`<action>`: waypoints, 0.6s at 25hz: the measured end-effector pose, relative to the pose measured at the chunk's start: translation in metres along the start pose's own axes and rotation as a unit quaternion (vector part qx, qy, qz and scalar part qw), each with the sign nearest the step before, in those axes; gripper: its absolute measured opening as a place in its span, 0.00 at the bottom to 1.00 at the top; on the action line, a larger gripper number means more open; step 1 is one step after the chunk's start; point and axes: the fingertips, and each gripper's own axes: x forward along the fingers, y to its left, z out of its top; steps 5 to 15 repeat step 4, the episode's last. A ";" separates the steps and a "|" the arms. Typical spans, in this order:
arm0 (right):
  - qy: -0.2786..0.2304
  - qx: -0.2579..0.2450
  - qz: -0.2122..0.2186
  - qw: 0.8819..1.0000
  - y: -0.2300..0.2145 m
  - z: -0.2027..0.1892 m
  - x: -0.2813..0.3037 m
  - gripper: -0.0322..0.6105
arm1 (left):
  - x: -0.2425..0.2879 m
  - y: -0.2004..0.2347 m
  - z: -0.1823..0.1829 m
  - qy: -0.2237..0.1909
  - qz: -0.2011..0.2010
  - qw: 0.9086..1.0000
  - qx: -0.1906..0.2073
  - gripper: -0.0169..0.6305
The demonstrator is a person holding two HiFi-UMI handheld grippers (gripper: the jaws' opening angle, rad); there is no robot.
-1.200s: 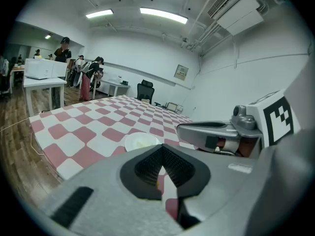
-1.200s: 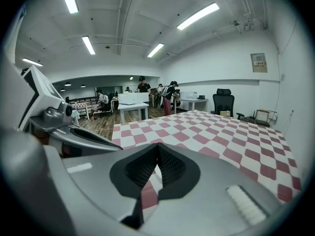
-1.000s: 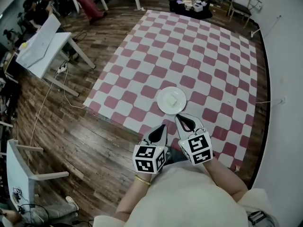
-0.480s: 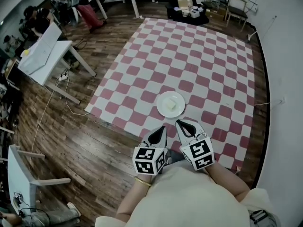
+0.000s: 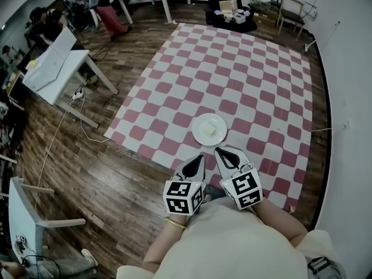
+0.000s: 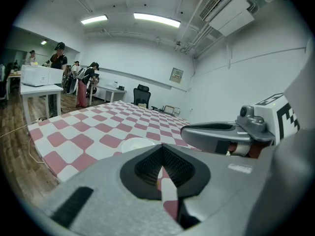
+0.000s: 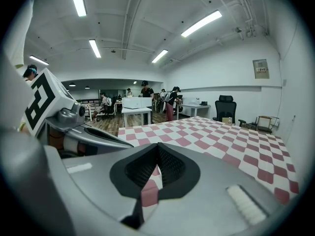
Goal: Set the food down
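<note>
**A:** Where is the food?

**B:** It is a pale piece of food [image 5: 212, 130] lying on the white plate [image 5: 198, 122]. The plate sits flat on the checkered mat [image 5: 250, 74], close to the mat's near edge, with wooden floor [image 5: 110, 173] beyond that edge.

**A:** And the claws, relative to the plate?

**B:** Both are on the near side of the plate, close to the person's body and clear of the rim. The left claw [image 5: 198, 160] points at the plate from its near left. The right claw [image 5: 223, 151] is beside it, with its tip just short of the plate's near edge. Neither touches plate or food.

**A:** Is either one holding anything?

**B:** No. In each claw's own view the two jaws are pressed together at the tip, with only mat showing through the hollow behind them. Both are closed and empty.

**A:** What else is around the plate?

**B:** There is a white desk [image 5: 55, 63] on the floor well to the plate's far left. Several people [image 5: 107, 4] stand farther off in that direction. Past the mat's far end are a low dark stand [image 5: 229, 10] with boxes on it and a chair [image 5: 290, 7].
</note>
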 end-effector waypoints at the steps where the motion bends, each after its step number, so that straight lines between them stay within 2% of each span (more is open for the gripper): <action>1: -0.001 0.000 0.001 1.000 0.000 0.000 0.000 0.05 | 0.000 0.000 0.000 0.000 0.000 1.000 0.000 0.04; 15: -0.006 0.002 0.005 1.000 0.000 0.002 0.001 0.05 | 0.001 0.001 0.000 0.000 0.002 1.000 -0.002 0.04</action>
